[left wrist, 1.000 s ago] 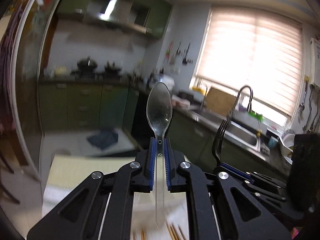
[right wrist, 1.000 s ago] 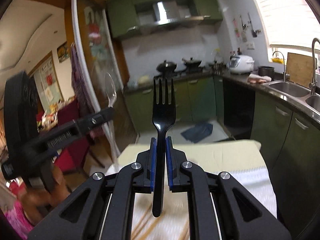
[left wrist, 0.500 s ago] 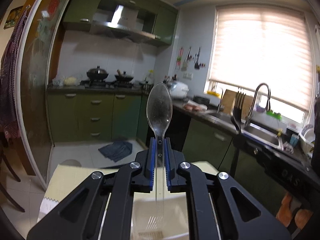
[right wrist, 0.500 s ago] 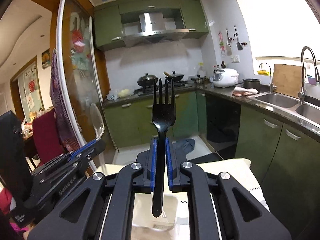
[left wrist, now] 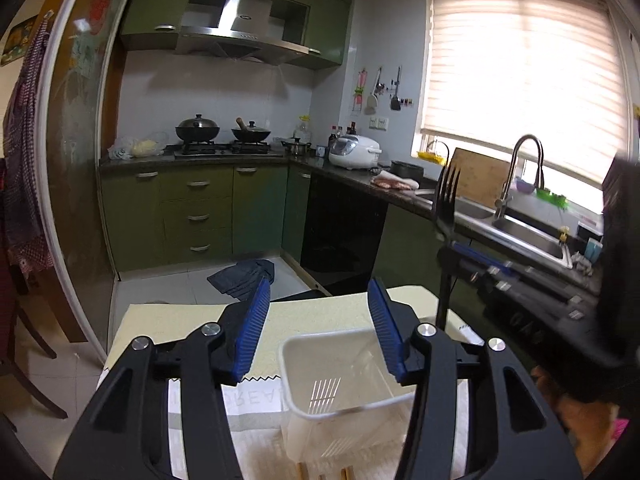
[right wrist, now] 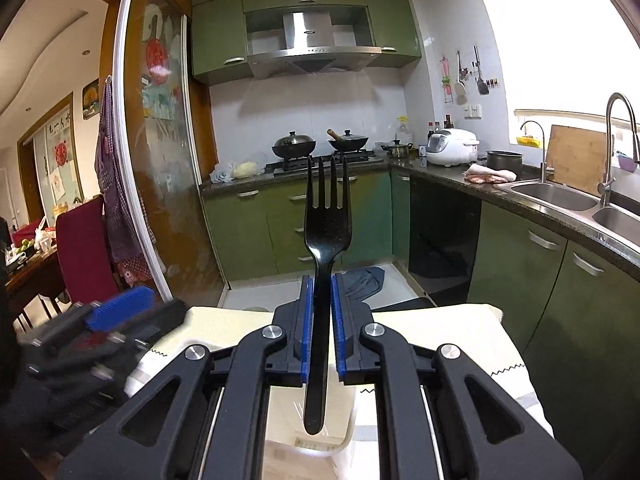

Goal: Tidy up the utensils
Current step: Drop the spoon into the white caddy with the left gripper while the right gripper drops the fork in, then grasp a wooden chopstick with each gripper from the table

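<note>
My left gripper [left wrist: 317, 286] hangs just above a white slotted plastic utensil holder [left wrist: 298, 364] on the table; its jaws are opening and nothing is between the blue pads [left wrist: 252, 320]. A faint clear shape inside the holder may be the clear spoon; I cannot tell. My right gripper [right wrist: 321, 284] is shut on the handle of a black plastic fork [right wrist: 326, 224], tines up. The fork's handle end hangs over the holder [right wrist: 344, 452]. The fork [left wrist: 446, 200] also shows at the right of the left wrist view. The left gripper [right wrist: 120, 306] sits low at the left of the right wrist view.
The holder stands on a white towel [left wrist: 256, 400] over a cream cloth [left wrist: 180, 320] on a small table. Wooden chopstick ends [left wrist: 300, 470] lie in front of the holder. Behind are green cabinets [right wrist: 248, 232], a counter with a sink [right wrist: 556, 196], and a red chair [right wrist: 84, 248] at left.
The left jaws have opened and the clear spoon they held upright is gone from between them. Both grippers have come down toward the holder; the right still grips the fork.
</note>
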The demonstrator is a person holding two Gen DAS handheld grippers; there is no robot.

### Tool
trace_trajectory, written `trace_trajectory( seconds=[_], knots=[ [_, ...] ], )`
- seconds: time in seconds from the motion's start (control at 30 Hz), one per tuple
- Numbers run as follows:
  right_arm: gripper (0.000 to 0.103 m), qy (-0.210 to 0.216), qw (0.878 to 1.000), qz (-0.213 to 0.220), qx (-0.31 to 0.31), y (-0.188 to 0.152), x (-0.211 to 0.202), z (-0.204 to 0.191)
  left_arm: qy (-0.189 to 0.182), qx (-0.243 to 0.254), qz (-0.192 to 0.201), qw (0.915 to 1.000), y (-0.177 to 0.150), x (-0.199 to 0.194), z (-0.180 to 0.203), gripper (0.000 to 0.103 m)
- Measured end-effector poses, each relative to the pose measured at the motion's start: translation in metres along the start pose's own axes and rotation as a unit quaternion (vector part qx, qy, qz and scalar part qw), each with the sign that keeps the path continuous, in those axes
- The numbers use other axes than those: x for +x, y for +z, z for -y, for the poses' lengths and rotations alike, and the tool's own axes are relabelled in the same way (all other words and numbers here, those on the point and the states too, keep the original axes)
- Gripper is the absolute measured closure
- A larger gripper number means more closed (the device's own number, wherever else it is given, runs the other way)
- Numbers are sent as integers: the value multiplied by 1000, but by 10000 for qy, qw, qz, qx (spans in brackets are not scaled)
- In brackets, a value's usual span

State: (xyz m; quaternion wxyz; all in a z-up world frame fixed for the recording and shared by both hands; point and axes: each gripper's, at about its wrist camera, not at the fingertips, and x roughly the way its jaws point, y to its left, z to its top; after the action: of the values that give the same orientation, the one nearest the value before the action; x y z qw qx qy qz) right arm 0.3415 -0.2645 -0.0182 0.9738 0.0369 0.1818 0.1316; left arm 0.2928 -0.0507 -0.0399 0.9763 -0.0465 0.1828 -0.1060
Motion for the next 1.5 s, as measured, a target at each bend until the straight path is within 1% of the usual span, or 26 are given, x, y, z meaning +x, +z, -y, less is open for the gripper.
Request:
trace_trajectory(
  seconds=[0.13, 0.23, 0.33, 0.47, 0.67, 0.77, 0.8, 0.83, 0.87, 0.93, 1.0, 1.03, 1.1, 1.17, 1.2, 1.23, 1.27, 1.3, 1.37, 1.4, 1.43, 1.5],
  knots=[
    [93, 19, 9999, -45, -104, -11, 3, -5, 104, -43, 89, 9999, 2, -24, -4, 54],
    [93, 27, 9999, -95, -139, -19, 7, -7, 199, 16, 65, 9998, -1, -40, -8, 52],
    [93, 20, 9998, -103, -187, -29, 7, -6, 195, 49, -31, 9998, -4, -50, -11, 51],
    [93, 12, 9997, -124, -221, -39, 4, -4, 234, 130, -113, 9996, -7, -56, -13, 51],
    [91, 38, 9995, -143, -295, -50, -2, -7, 200, 109, -250, 9994, -8, -58, -11, 51],
    [91, 115, 9996, -95, -234, -51, -14, -6, 180, 108, -414, 9989, -9, -59, -11, 50],
    [87, 157, 9997, -48, -188, -50, -22, -5, 185, 129, -515, 9984, -10, -60, -10, 49],
    [81, 180, 9997, -3, -162, -49, -31, -4, 181, 138, -620, 9978, -11, -59, -9, 47],
    [80, 191, 9997, 34, -145, -48, -39, -2, 197, 150, -733, 9970, -14, -59, -9, 44],
    [79, 140, 9998, 30, -141, -48, -62, 3, 256, 184, -1045, 9940, -21, -55, -8, 44],
    [79, 97, 9998, -73, -142, -52, -81, 10, 358, 264, -1545, 9870, -35, -49, -8, 44],
    [76, 54, 9997, -159, -151, -56, -89, 14, 403, 315, -1843, 9815, -44, -45, -9, 44],
    [73, -69, 9990, -409, -147, -67, -103, 25, 364, 276, -2412, 9694, -62, -34, -12, 46],
    [72, -206, 9968, -750, -175, -79, -111, 36, 275, 204, -3030, 9524, -84, -21, -15, 55],
    [72, -247, 9945, -1001, -188, -86, -114, 42, 226, 168, -3285, 9441, -94, -16, -16, 57],
    [72, -259, 9922, -1209, -161, -93, -116, 48, 222, 147, -3480, 9371, -103, -12, -16, 62],
    [72, -286, 9903, -1353, -149, -98, -117, 51, 236, 106, -3709, 9283, -113, -5, -17, 65],
    [72, -335, 9867, -1583, -145, -106, -119, 57, 244, 62, -3873, 9216, -120, 0, -19, 65],
    [72, -379, 9834, -1767, -166, -118, -124, 63, 302, 63, -4003, 9159, -128, 6, -20, 65],
    [72, -429, 9820, -1829, -202, -121, -125, 65, 347, 99, -4014, 9152, -130, 8, -20, 65],
    [72, -472, 9804, -1897, -232, -124, -125, 66, 406, 131, -4025, 9144, -132, 11, -21, 67],
    [72, -463, 9779, -2028, -224, -131, -127, 70, 489, 126, -4074, 9119, -135, 15, -24, 74]
  ],
)
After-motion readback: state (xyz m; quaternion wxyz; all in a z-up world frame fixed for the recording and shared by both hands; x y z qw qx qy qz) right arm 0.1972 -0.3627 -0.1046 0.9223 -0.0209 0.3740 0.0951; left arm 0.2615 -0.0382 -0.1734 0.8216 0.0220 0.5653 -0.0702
